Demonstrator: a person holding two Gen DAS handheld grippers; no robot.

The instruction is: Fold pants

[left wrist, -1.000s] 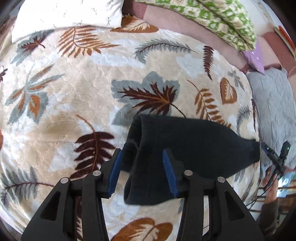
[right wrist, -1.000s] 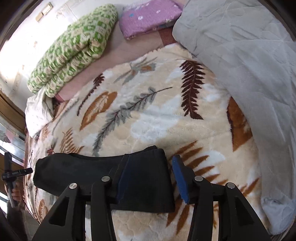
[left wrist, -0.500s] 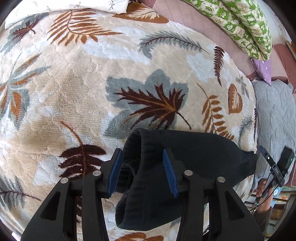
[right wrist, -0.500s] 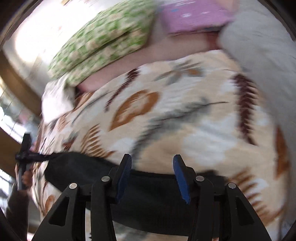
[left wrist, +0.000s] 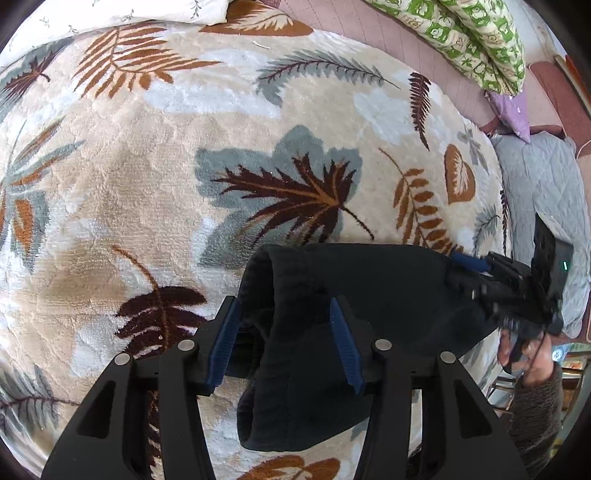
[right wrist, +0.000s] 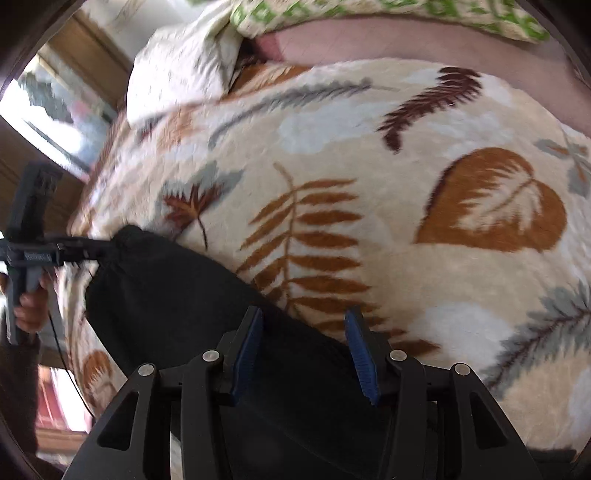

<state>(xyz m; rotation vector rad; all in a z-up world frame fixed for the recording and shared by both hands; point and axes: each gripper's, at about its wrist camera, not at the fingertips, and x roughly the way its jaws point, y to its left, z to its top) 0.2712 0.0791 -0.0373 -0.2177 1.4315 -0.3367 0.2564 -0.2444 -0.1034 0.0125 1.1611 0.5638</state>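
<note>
The black pants lie folded in a short bundle on the leaf-patterned blanket. My left gripper is open, its blue pads either side of the bundle's left end, where a fold of cloth rises between them. In the left wrist view my right gripper is at the bundle's right end. In the right wrist view my right gripper is open above the pants, its right pad over the blanket. The left gripper shows at the bundle's far end.
A green patterned quilt and a purple pillow lie at the far side of the bed. A grey quilt is on the right, a white pillow at top left. A window and wooden frame are at the left.
My right gripper has swung left along the pants and now sits over their near end. My left gripper has stayed at the left end, still open. The bundle has bunched slightly.
</note>
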